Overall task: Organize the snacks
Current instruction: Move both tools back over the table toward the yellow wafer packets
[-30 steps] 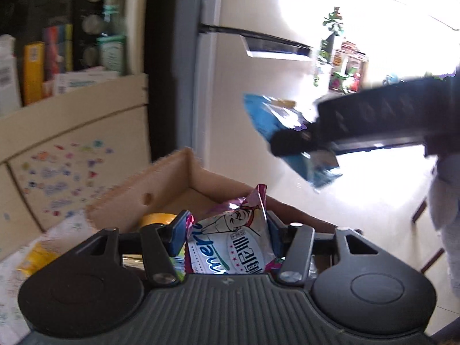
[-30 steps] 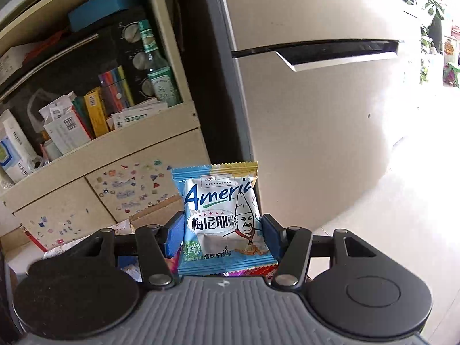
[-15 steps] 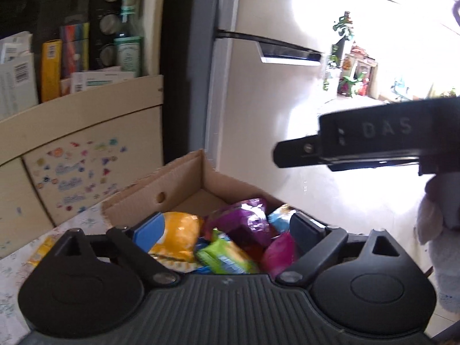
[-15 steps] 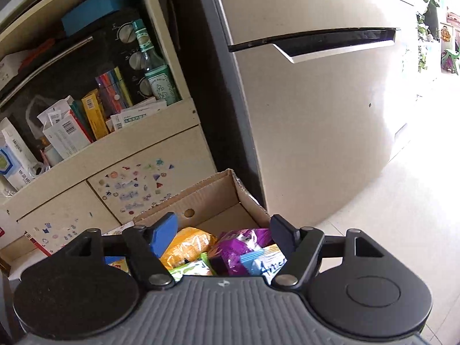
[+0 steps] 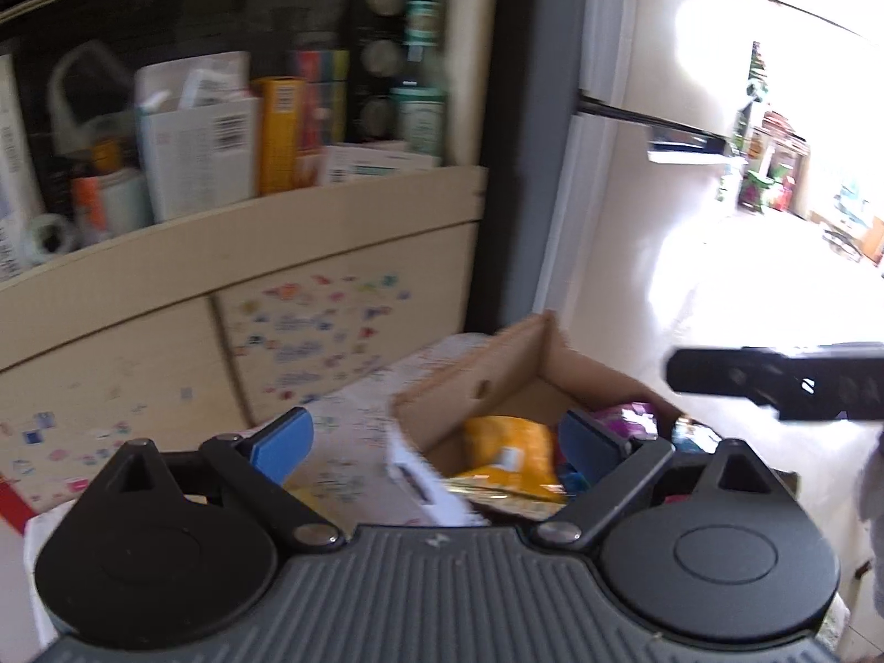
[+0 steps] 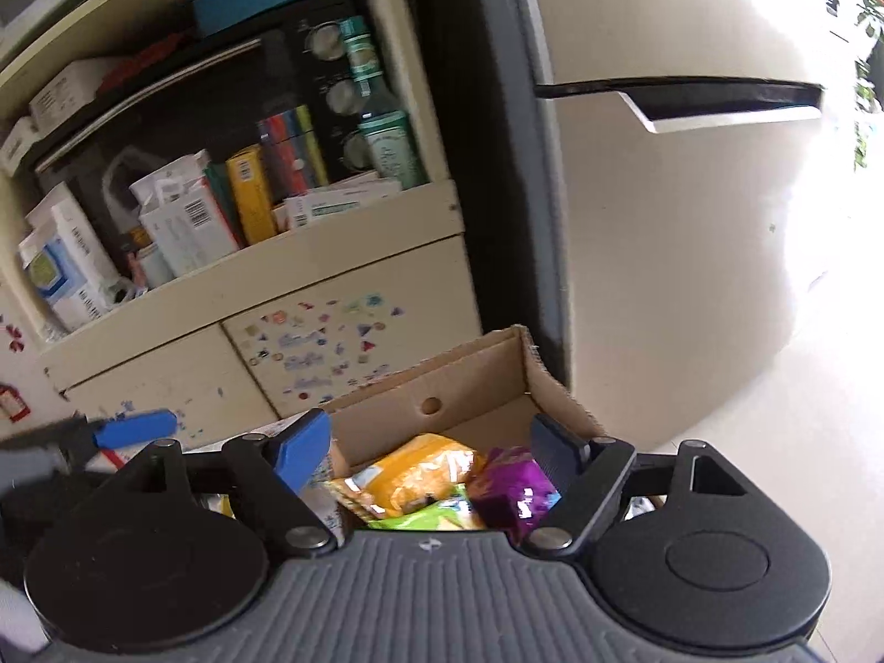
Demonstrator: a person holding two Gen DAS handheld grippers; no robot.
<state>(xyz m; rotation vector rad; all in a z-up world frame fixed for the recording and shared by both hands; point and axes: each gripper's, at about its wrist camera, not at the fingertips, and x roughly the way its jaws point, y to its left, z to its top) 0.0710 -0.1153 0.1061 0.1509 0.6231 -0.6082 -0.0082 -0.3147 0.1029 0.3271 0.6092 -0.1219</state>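
Left side first: left gripper (image 5: 436,445) is spread wide with nothing between its blue pads, hanging over the patterned tabletop (image 5: 353,420) and the near-left corner of the cardboard box (image 5: 497,353). Something yellowish lies on the cloth just under the left pad, too blurred to name, could be another snack. Middle: the box sits on the table in front of the cabinet (image 6: 342,287), beside the fridge (image 6: 690,221), and holds the snacks already: an orange packet (image 6: 425,472), a green packet (image 6: 431,519) in front of it, a purple packet (image 6: 514,489) to its right. In the left view the orange packet shows again, with purple foil near the right pad and a white bit of packaging at the box's near edge. Right side: right gripper (image 6: 436,456) is also released, jaws apart and empty, poised above the box opening, its right finger close over the purple packet but not pinching it, as far as I can tell. Its dark body juts in at the right of the left view. Step, judged: between picks, both claws free, box part filled. Next move probably needs a fresh snack found outside the box, likely on the table to the left, then jaws lined up either side of the bag and closed gently, since the bags crush easily. View is motion-blurred, so small details are uncertain.
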